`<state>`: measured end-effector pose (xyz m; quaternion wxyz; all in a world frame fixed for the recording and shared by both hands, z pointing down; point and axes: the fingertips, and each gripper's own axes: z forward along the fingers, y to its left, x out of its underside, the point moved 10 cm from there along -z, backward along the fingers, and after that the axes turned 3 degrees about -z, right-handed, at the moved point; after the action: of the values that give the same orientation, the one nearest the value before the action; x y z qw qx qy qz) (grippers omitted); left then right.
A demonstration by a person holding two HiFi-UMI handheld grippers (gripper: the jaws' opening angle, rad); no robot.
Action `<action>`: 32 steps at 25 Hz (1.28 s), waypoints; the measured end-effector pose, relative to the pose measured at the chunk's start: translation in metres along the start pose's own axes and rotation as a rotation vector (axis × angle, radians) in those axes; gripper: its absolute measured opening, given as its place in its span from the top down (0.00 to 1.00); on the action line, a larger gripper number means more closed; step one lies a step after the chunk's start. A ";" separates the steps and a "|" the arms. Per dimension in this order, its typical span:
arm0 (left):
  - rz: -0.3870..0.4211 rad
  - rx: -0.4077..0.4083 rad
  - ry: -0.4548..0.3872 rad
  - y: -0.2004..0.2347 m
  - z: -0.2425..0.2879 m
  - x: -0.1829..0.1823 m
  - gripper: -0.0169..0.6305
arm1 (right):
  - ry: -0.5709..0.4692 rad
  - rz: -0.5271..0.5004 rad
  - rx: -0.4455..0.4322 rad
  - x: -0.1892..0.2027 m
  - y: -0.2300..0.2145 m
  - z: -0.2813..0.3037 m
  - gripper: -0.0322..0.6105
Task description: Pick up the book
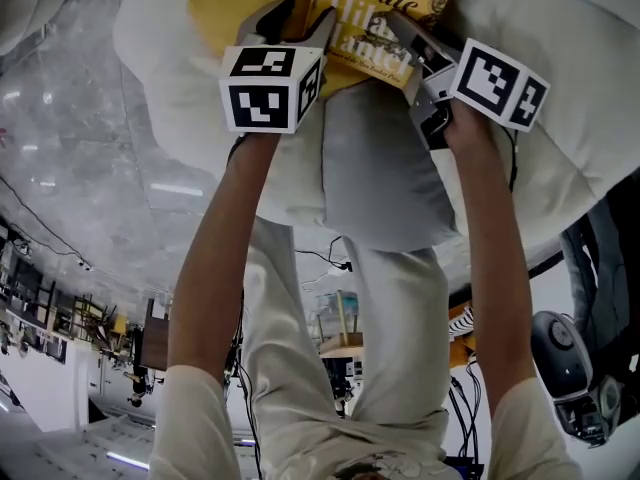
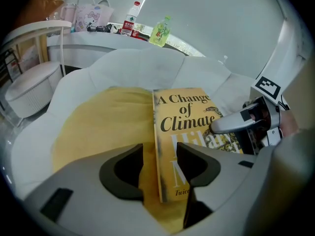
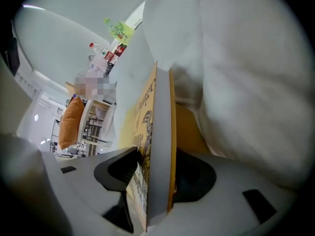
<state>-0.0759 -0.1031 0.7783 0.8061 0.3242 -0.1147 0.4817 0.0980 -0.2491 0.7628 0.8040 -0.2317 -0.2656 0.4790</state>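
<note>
Surface: we see a white padded sofa [image 2: 142, 68] with a yellow cushion [image 2: 98, 127] on its seat and a grey pillow [image 1: 385, 168] near the person's arms
Room: ledge behind the sofa with a red-label bottle [image 2: 130, 21], a green bottle [image 2: 160, 31] and a pink printed bag [image 2: 91, 14]; orange cushion [image 3: 71, 122] off to the side
Book [image 2: 189, 117]: yellow paperback, cover up, on the yellow cushion
Writing: we read "A Change of Climate", then "Hila" and "Twice", rest covered; bottle labels too small
Left gripper [image 2: 160, 161]: jaws apart, straddling the book's spine edge, pads not pressing
Right gripper [image 3: 155, 176]: clamped on the book's opposite edge, a pad on each face
</note>
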 end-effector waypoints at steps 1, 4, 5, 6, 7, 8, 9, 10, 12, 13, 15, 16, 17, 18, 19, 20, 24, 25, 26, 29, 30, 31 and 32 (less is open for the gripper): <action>-0.006 0.001 -0.003 0.000 -0.001 0.000 0.63 | -0.005 0.004 -0.016 -0.001 0.003 -0.004 0.60; -0.013 -0.005 -0.006 0.000 -0.004 0.000 0.64 | -0.002 -0.015 -0.057 -0.002 0.014 -0.010 0.65; -0.012 -0.009 -0.006 -0.001 -0.004 -0.001 0.64 | 0.003 -0.030 -0.062 -0.003 0.017 -0.011 0.65; -0.012 -0.012 -0.006 -0.001 -0.005 -0.002 0.64 | 0.005 -0.041 -0.064 -0.004 0.020 -0.013 0.65; -0.012 -0.014 -0.006 -0.002 -0.006 -0.003 0.64 | 0.005 -0.042 -0.066 -0.005 0.022 -0.014 0.66; -0.012 -0.015 -0.006 -0.002 -0.007 -0.004 0.64 | 0.003 -0.036 -0.067 -0.007 0.024 -0.014 0.67; -0.015 -0.014 -0.004 -0.002 -0.008 -0.005 0.64 | -0.001 -0.028 -0.068 -0.008 0.026 -0.014 0.68; -0.019 -0.010 -0.001 -0.002 -0.009 -0.006 0.64 | -0.004 -0.024 -0.067 -0.010 0.029 -0.015 0.69; -0.034 0.002 0.010 -0.004 -0.012 -0.006 0.64 | -0.012 -0.027 -0.061 -0.011 0.033 -0.016 0.69; -0.038 0.007 0.013 -0.006 -0.015 -0.006 0.64 | -0.016 -0.035 -0.055 -0.011 0.035 -0.018 0.70; -0.026 0.010 0.010 -0.011 -0.022 -0.007 0.64 | -0.022 -0.059 -0.040 -0.011 0.040 -0.023 0.70; -0.019 0.011 0.007 -0.013 -0.025 -0.008 0.64 | -0.024 -0.071 -0.032 -0.010 0.043 -0.026 0.70; -0.018 0.014 0.006 -0.014 -0.029 -0.010 0.64 | -0.026 -0.080 -0.025 -0.011 0.045 -0.028 0.70; -0.022 0.015 0.004 -0.014 -0.032 -0.012 0.64 | -0.028 -0.086 -0.021 -0.011 0.049 -0.029 0.70; -0.022 0.015 0.002 -0.014 -0.036 -0.015 0.64 | -0.032 -0.088 -0.021 -0.011 0.052 -0.031 0.70; -0.018 0.013 -0.003 -0.014 -0.040 -0.018 0.64 | -0.036 -0.086 -0.023 -0.011 0.055 -0.034 0.70; -0.020 0.017 -0.046 -0.015 -0.061 -0.033 0.77 | -0.041 -0.075 -0.023 -0.010 0.069 -0.044 0.70; -0.007 0.009 -0.053 -0.013 -0.067 -0.035 0.84 | -0.040 -0.074 -0.020 -0.008 0.074 -0.044 0.70; 0.011 0.001 -0.057 -0.012 -0.073 -0.036 0.95 | -0.041 -0.073 -0.018 -0.005 0.078 -0.045 0.71; 0.024 0.024 -0.070 -0.022 -0.091 -0.044 0.97 | -0.048 -0.075 -0.013 -0.001 0.089 -0.062 0.71; 0.016 0.035 -0.074 -0.031 -0.096 -0.047 0.97 | -0.051 -0.078 -0.013 -0.002 0.090 -0.072 0.71; 0.007 0.044 -0.078 -0.038 -0.102 -0.050 0.96 | -0.055 -0.082 -0.013 -0.003 0.092 -0.081 0.71; 0.000 0.051 -0.081 -0.042 -0.110 -0.054 0.97 | -0.059 -0.086 -0.013 -0.005 0.097 -0.087 0.71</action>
<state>-0.0813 -0.0850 0.6507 0.7922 0.3640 -0.1350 0.4709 0.0904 -0.2216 0.6357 0.8141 -0.2110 -0.3019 0.4489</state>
